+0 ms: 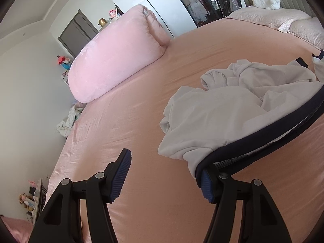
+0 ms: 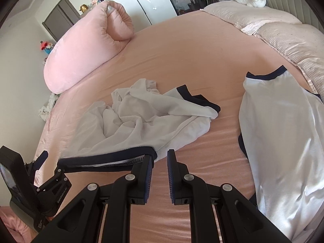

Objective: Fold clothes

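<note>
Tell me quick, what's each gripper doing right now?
Left gripper: jaws wide open, gripping nothing; the white garment's navy hem drapes over one finger.
Right gripper: jaws open, holding nothing, beside the hem.

garment (image 2: 141,121): matt cloth | sheet (image 2: 192,50): smooth cloth | claw pads (image 1: 121,174): ribbed
</note>
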Demonstrator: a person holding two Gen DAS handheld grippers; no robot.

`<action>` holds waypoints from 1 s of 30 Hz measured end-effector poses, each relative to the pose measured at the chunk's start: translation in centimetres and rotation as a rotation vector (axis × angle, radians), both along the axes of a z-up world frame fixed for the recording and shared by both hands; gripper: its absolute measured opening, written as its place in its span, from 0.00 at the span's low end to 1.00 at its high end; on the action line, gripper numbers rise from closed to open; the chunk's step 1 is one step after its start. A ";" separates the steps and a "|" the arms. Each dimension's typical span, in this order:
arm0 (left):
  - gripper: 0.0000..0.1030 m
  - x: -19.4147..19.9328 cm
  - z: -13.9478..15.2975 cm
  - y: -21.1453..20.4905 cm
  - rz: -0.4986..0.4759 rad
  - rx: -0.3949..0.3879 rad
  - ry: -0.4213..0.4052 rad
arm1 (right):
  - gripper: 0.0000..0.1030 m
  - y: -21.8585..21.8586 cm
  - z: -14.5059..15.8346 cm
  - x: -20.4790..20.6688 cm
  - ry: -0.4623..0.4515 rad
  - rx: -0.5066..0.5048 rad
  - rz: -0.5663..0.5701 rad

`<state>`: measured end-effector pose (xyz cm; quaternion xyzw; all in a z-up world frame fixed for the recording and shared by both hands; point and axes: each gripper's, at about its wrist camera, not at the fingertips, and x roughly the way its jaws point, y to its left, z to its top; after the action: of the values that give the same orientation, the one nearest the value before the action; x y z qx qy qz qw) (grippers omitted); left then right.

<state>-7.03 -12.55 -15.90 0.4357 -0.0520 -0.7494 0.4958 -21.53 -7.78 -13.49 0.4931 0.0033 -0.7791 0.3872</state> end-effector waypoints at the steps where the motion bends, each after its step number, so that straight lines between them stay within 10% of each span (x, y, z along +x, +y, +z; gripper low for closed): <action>1: 0.59 0.4 -0.3 0.1 0.005 0.016 0.003 | 0.11 0.0 0.1 0.5 0.017 0.011 0.007; 9: 0.59 2.7 -2.0 0.0 -0.037 0.126 0.063 | 0.11 -0.2 -1.1 4.7 0.162 0.113 0.040; 14: 0.59 3.9 -2.7 -1.2 -0.089 0.218 0.188 | 0.15 1.2 -3.7 4.4 0.105 0.069 0.017; 21: 0.60 3.8 -6.7 -3.1 -0.064 0.397 0.229 | 0.46 2.8 -5.9 3.3 0.026 -0.009 -0.058; 27: 0.94 5.9 -7.4 -5.2 0.010 0.536 0.406 | 0.48 2.4 -7.0 4.5 0.110 0.005 -0.066; 30: 1.00 4.5 -7.5 -4.4 -0.008 0.518 0.323 | 0.48 1.4 -6.8 4.7 0.157 0.056 -0.055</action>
<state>-2.51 -16.98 -23.41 0.4224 0.2188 -0.7992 0.3673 -16.83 -6.39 -20.28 0.4409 0.0422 -0.8253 0.3503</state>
